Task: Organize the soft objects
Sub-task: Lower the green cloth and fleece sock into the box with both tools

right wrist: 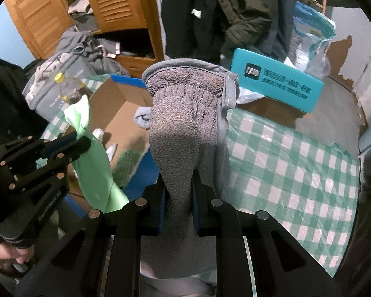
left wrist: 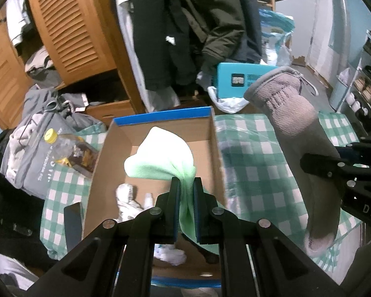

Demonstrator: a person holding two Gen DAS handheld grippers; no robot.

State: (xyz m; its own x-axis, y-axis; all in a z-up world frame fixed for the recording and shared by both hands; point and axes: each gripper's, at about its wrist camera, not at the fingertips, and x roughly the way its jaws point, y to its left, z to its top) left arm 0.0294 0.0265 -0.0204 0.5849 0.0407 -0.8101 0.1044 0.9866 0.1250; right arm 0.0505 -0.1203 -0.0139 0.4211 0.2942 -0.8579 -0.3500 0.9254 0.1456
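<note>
Left gripper [left wrist: 186, 193]: fingers clamped green cloth [left wrist: 160, 153] above cardboard box [left wrist: 106, 148]
Right gripper [right wrist: 178, 198]: fingers pinched grey mitt [right wrist: 185, 113], box at 10 o'clock

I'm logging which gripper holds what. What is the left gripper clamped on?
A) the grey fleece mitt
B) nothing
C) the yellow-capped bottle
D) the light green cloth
D: the left gripper is shut on the light green cloth above the cardboard box; the right gripper holds the grey fleece mitt.

Box [left wrist: 217, 148] sits on the table [left wrist: 254, 163], bottle [left wrist: 69, 148] left of it.
</note>
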